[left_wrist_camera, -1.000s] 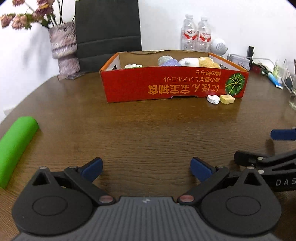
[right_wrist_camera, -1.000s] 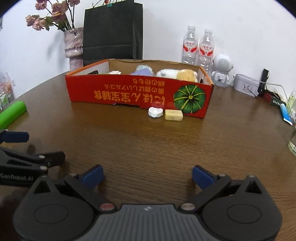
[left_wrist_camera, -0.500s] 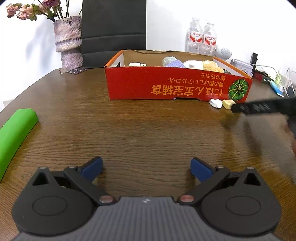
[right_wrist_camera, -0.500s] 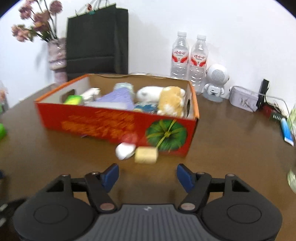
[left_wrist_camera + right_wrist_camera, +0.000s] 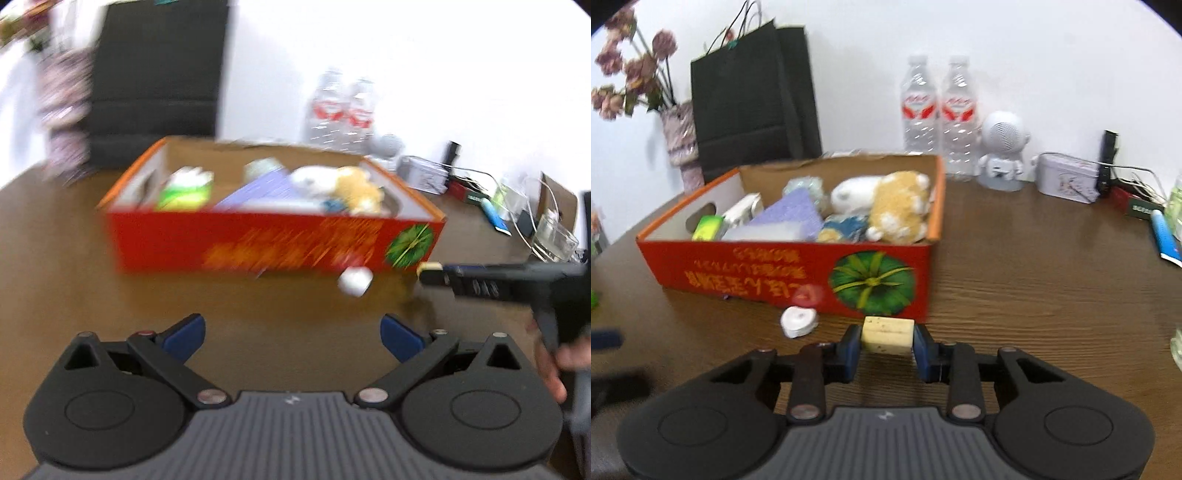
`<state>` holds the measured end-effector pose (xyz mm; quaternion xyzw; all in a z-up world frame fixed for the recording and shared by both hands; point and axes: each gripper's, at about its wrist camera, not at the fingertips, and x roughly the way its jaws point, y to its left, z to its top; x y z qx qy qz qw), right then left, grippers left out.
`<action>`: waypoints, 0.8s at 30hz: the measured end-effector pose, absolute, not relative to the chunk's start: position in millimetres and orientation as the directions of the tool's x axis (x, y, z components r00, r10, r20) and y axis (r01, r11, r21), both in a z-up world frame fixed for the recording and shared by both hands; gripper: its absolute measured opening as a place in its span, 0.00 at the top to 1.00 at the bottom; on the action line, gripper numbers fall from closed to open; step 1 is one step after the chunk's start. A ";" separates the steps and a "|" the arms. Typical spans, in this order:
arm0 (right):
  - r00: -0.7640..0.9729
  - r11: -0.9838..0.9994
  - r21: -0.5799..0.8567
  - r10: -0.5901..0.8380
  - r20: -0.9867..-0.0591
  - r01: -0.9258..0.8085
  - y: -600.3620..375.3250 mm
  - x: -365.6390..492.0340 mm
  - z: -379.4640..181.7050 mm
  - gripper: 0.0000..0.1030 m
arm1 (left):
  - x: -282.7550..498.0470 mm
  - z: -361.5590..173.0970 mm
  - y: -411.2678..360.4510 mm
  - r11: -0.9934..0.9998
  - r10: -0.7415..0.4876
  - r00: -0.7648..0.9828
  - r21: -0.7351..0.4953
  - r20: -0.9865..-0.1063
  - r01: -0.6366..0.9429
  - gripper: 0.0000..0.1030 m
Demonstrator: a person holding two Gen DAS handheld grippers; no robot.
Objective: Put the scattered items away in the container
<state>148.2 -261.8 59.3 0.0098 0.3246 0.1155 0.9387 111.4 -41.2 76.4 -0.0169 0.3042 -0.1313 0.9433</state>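
A red cardboard box (image 5: 701, 266) (image 5: 184, 240) holds soft toys, a purple sponge and other items. My right gripper (image 5: 887, 345) is shut on a pale yellow block (image 5: 887, 335) just in front of the box's right end; it also shows in the left wrist view (image 5: 430, 271), with the block's end (image 5: 424, 266) visible. A small white round item (image 5: 798, 321) (image 5: 354, 281) lies on the table beside the box front. My left gripper (image 5: 291, 330) is open and empty, above the table in front of the box.
A black paper bag (image 5: 753, 99), a vase of flowers (image 5: 681, 144), two water bottles (image 5: 938, 110), a white robot-shaped speaker (image 5: 1003, 151) and a tin (image 5: 1065, 177) stand behind the box. Cables and a blue item (image 5: 1163, 232) lie at the far right.
My right gripper has moved forward and closed on the yellow block. My left gripper has moved closer to the box and its view is blurred with motion.
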 end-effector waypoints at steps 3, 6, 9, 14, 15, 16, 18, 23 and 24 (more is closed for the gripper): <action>0.765 0.974 0.130 0.225 -0.604 -0.184 -279.6 147.3 58.9 0.71 | 141.0 69.8 -83.5 0.951 -0.286 0.763 -0.077 -0.580 0.299 0.04; 0.770 0.977 0.147 0.211 -0.602 -0.153 -294.9 145.1 61.3 0.71 | 164.7 54.2 -121.8 0.960 -0.205 0.724 0.009 -0.659 0.279 0.29; 0.788 0.972 0.185 0.224 -0.574 -0.141 -310.5 137.7 66.6 0.71 | 172.5 43.1 -131.5 0.977 -0.141 0.745 0.030 -0.652 0.211 0.33; 0.789 0.972 0.183 0.229 -0.570 -0.150 -311.6 134.9 67.3 0.71 | 170.1 46.1 -129.8 0.986 -0.100 0.758 0.039 -0.645 0.163 0.73; 0.785 0.971 0.177 0.234 -0.574 -0.160 -308.3 134.2 65.8 0.71 | 167.6 46.2 -127.3 0.988 -0.092 0.758 0.034 -0.646 0.148 0.74; 0.782 0.971 0.170 0.237 -0.577 -0.170 -304.4 132.7 64.5 0.71 | 163.8 45.7 -124.1 0.990 -0.091 0.758 0.022 -0.646 0.138 0.74; 0.776 0.969 0.156 0.248 -0.580 -0.193 -295.6 129.4 62.5 0.71 | 149.9 44.9 -118.0 0.991 -0.091 0.763 0.016 -0.639 0.131 0.74; 0.761 0.955 0.136 0.291 -0.579 -0.262 -272.7 114.4 61.3 0.71 | 82.2 51.3 -82.9 0.992 -0.122 0.789 -0.045 -0.602 0.120 0.74; 0.758 0.953 0.131 0.297 -0.581 -0.273 -266.7 107.9 62.1 0.71 | 65.2 55.8 -74.2 0.993 -0.115 0.807 -0.040 -0.579 0.113 0.74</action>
